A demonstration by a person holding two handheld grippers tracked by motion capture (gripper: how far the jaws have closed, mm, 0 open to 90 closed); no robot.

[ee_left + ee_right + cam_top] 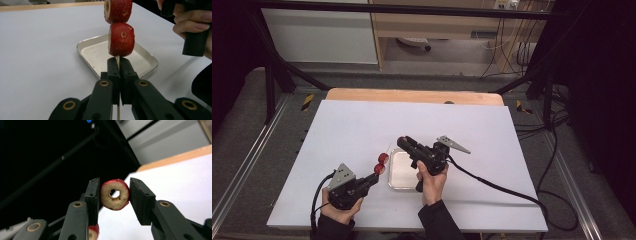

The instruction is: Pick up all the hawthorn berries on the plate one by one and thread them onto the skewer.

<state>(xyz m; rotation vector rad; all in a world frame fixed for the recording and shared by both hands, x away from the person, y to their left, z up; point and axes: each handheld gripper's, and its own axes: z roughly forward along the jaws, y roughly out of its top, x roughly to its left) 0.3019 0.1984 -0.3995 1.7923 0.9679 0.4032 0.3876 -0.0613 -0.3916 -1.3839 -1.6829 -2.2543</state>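
While the left gripper (373,178) sits at the near left of the white table (342,130), its jaws are pressed together on a thin wooden skewer (117,60), which rises from them at a slant away from the person. Two red fruit slices (381,163) already sit on the skewer, one stacked above the other just over the jaws, each showing a hole and a pale cut face. Keeping this hand steady matters most: the stick is thin and is held low down, so any wobble at the jaws grows at the bare tip (388,147).

Just right of the skewer lies a shallow metal tray (396,181), flat on the table and apparently bare. It makes a sensible place to work above, so that a dropped piece lands in it rather than rolling off.

Further right, the right gripper (403,142) hovers over the tray's far end, pinching a third slice (115,194) by its red rim, the centre hole facing the camera and left open between the jaws. To do this step well, I judge the hole should be lined up square with the skewer tip before any push, then slid down along the stick's own slant. A light squeeze is wise, since the ring looks soft and could split if crushed or forced off-axis.
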